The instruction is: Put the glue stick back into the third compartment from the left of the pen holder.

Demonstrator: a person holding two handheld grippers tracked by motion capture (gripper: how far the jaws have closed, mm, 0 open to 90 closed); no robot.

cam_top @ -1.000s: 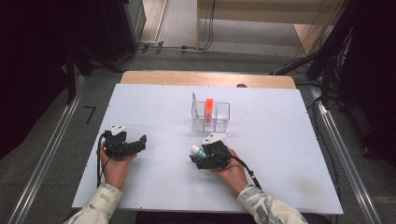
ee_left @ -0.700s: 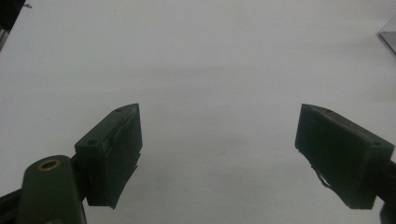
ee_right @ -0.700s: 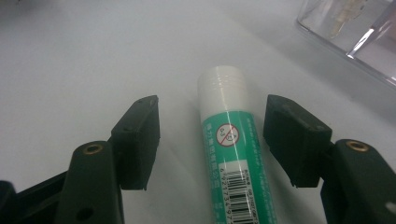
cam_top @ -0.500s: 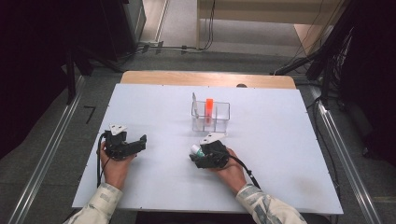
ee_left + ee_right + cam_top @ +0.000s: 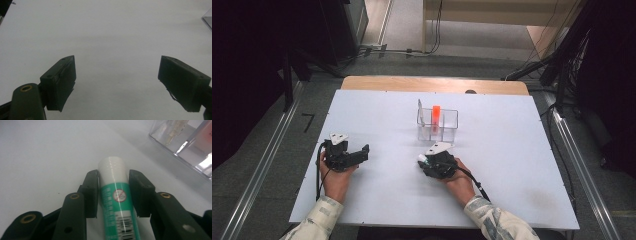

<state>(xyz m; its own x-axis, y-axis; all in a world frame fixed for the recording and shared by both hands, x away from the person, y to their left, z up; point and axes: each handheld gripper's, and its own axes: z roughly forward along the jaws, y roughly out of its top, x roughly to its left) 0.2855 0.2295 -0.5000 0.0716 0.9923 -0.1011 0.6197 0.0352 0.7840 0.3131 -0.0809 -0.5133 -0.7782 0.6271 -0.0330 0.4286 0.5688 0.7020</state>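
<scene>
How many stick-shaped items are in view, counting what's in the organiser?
2: a green-and-white glue stick clamped in the right claw, and an orange stick upright in the clear plastic organiser. Others may be hidden there.

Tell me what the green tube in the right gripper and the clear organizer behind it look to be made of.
Glue stick: probably smooth glossy plastic, with a bright highlight down its green printed label and a white cap.
Clear organizer: likely hard acrylic; its transparent walls show the contents and its edges glint, though glass cannot be ruled out.
</scene>
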